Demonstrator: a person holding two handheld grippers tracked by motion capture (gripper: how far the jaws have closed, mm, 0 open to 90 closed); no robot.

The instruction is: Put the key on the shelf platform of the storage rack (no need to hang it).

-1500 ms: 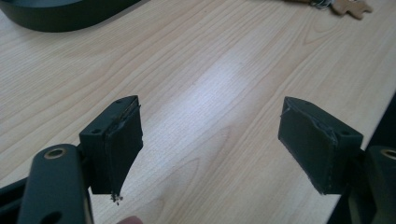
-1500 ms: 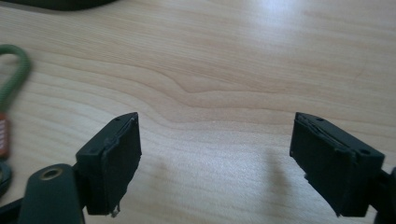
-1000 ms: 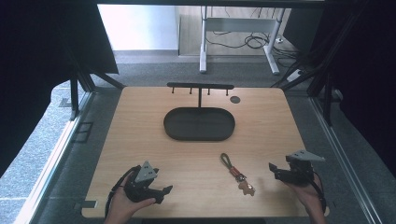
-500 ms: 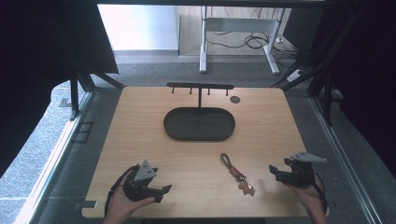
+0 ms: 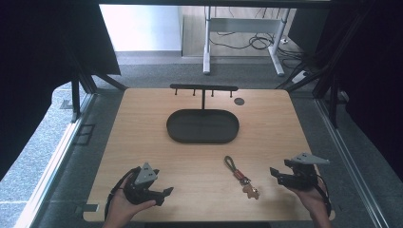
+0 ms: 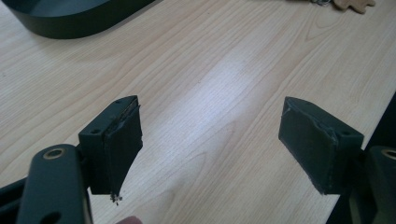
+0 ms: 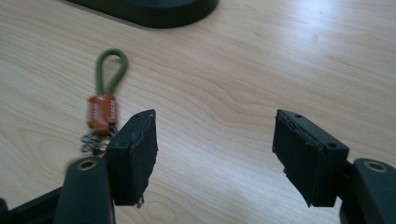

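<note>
2 grippers: left gripper [image 5: 161, 194], right gripper [image 5: 280, 174] both agape | wood table [image 5: 142, 142] | grey floor [image 5: 157, 76], possibly carpet

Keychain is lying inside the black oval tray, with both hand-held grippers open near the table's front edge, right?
Not quite: the keychain lies on the bare wood in front of the black oval tray, as the high view shows. Both hand-held grippers, left and right, are open.
</note>
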